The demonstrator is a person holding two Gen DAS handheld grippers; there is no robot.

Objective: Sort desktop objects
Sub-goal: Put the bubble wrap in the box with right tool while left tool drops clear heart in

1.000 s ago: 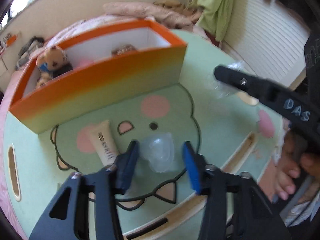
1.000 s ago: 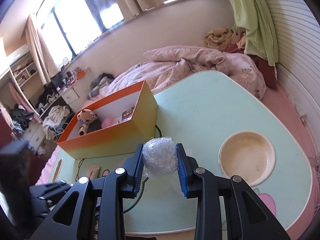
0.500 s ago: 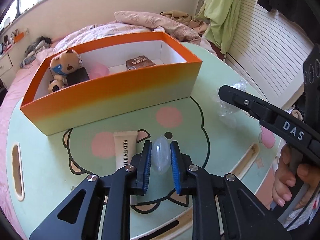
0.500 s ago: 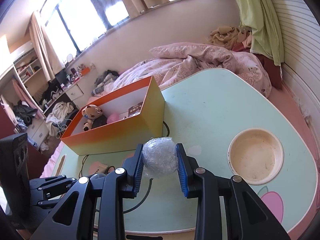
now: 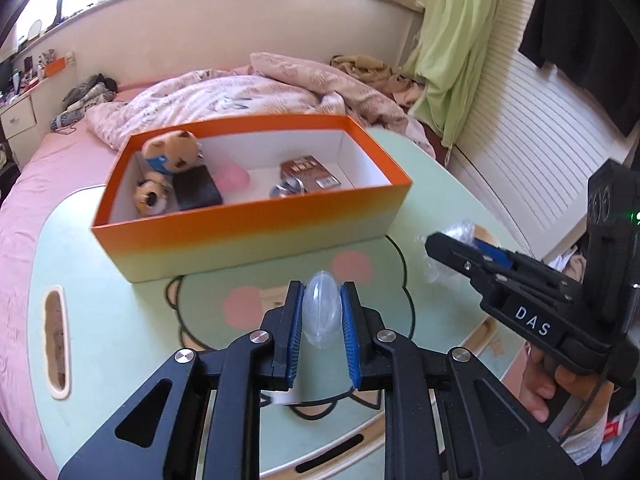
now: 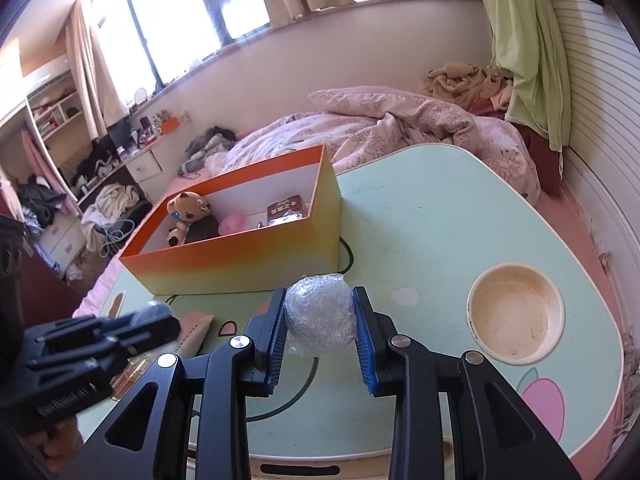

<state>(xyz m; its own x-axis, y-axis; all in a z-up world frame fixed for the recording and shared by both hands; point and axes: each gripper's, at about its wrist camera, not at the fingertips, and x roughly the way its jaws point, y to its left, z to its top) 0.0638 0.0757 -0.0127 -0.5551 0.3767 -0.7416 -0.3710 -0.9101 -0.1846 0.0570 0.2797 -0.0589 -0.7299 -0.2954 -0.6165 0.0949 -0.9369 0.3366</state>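
Both grippers are clamping loads, the left gripper (image 5: 321, 326) a clear capsule (image 5: 322, 312), the right gripper (image 6: 320, 326) a plastic-wrap ball (image 6: 321, 311), so each should be clearing the orange box (image 5: 248, 236) rim before releasing.

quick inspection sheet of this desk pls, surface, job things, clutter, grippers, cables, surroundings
surface: pale green table with a cartoon animal print and a round beige recess.
job's things: orange box holding a teddy bear, a black block, a pink thing and a brown packet; a cream tube lies on the table.
clutter: nothing else seen on the table.
grippers: left gripper shut on a clear plastic shell, held above the table; right gripper shut on a ball of plastic wrap.
cables: nothing seen on the table.
surroundings: bed with a pink quilt, green cloth hanging, window, crowded shelves.
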